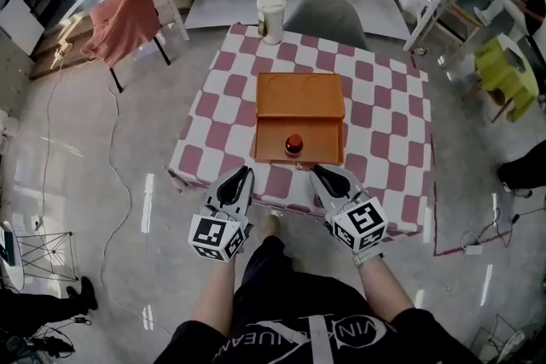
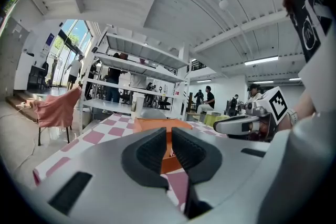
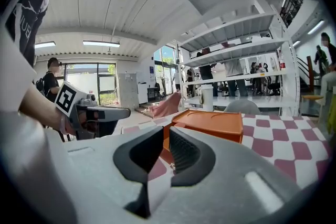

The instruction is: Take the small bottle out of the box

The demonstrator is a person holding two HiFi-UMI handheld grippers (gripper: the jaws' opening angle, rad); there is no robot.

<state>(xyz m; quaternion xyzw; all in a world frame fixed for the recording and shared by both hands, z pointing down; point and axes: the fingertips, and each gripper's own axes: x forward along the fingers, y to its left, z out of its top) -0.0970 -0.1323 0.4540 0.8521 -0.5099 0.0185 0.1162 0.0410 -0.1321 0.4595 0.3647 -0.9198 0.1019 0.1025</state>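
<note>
While the small bottle [image 1: 293, 144] stands in the open near part of the orange box [image 1: 300, 96] on the checkered table [image 1: 386, 124], the left gripper [image 1: 242, 175] and right gripper [image 1: 322, 173] hover at the table's near edge, fingers closed and empty.

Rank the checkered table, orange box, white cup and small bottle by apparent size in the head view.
checkered table
orange box
white cup
small bottle
The cup is farther off, yet still looks bigger.

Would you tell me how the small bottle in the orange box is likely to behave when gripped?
The small bottle stands upright and looks squat, so it probably resists tipping. It seems round, so it may roll if toppled. Its size suggests it is light.
</note>
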